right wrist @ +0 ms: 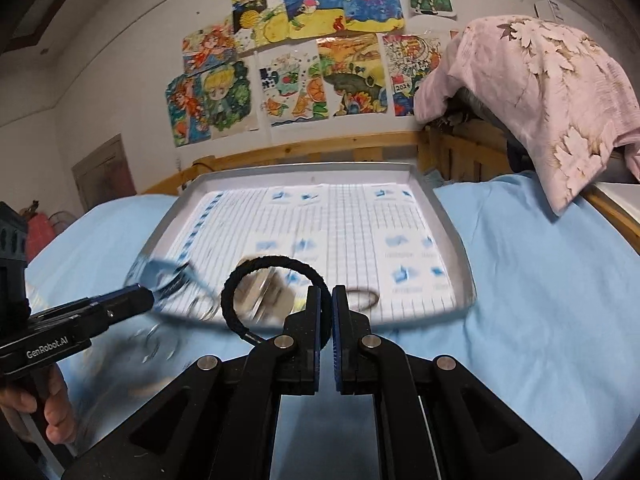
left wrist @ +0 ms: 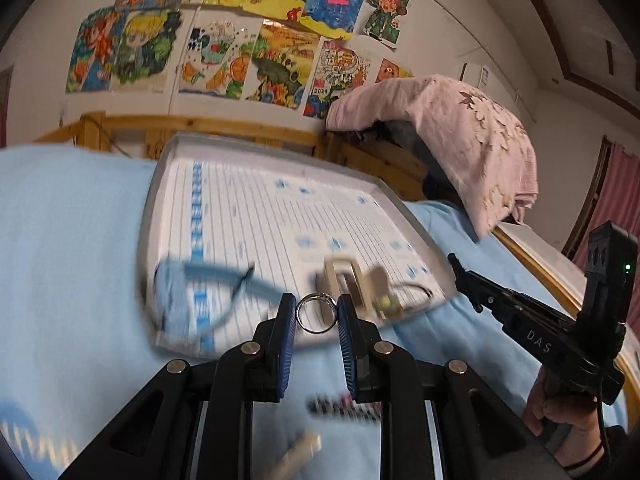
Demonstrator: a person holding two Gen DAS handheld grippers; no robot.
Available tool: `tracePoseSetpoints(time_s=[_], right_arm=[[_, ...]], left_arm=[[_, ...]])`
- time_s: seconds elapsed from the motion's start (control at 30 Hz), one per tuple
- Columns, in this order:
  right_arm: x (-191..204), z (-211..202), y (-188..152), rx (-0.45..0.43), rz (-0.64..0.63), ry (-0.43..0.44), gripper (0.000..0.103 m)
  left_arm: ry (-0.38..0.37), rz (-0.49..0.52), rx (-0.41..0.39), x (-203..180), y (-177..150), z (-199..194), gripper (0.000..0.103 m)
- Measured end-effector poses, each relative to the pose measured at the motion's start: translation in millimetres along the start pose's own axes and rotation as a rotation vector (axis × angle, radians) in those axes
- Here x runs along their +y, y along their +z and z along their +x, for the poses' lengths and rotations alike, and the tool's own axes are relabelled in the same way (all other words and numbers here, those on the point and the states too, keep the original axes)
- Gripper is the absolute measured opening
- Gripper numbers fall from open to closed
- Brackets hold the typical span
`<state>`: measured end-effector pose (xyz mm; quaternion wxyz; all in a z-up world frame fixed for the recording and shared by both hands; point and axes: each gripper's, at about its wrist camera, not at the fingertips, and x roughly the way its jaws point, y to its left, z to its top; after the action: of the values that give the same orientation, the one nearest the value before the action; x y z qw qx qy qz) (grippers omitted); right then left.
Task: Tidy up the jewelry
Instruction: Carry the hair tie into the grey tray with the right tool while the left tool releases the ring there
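My left gripper [left wrist: 316,308] is shut on a silver ring [left wrist: 317,332], which stands upright between the blue pads above the near edge of the grey tray [left wrist: 160,184]. My right gripper [right wrist: 327,300] is shut on a black braided loop [right wrist: 272,260] that arcs up to the left of its fingers, over the tray's [right wrist: 452,232] front part. Each gripper shows in the other's view: the right gripper [left wrist: 460,268] at the right, the left gripper [right wrist: 146,296] at the left. Blurred on the tray lie a cream clip [left wrist: 344,280], a blue piece [left wrist: 180,280] and a brown band [right wrist: 362,298].
The tray, lined with ruled paper, rests on a light blue sheet [right wrist: 520,300]. A dark beaded strand [left wrist: 344,404] and a beige clip [left wrist: 300,448] lie on the sheet near me. A wooden rail [right wrist: 320,148] and a pink draped cloth [right wrist: 552,100] stand behind.
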<state>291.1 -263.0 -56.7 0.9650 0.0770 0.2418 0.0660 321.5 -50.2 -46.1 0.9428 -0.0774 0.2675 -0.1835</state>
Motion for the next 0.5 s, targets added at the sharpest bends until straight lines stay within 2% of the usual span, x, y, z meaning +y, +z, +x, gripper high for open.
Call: tracePoseSetpoints(time_s=[0.2,0.33,0.5], right_arm=[[6,50,14,0.068,-0.027,-0.053,0.005],[12,61,10,0.088,-0.043,-0.061,0.005],[14,65,8,0.108,-0.056,-0.06,0.007]], left_arm=[[0.042,0.016,0.049,0,17,40,0.02],[0.053,0.007,0.081,4,14,51,0.02],[0.069,0.02,0.081,1,12,51,0.02]])
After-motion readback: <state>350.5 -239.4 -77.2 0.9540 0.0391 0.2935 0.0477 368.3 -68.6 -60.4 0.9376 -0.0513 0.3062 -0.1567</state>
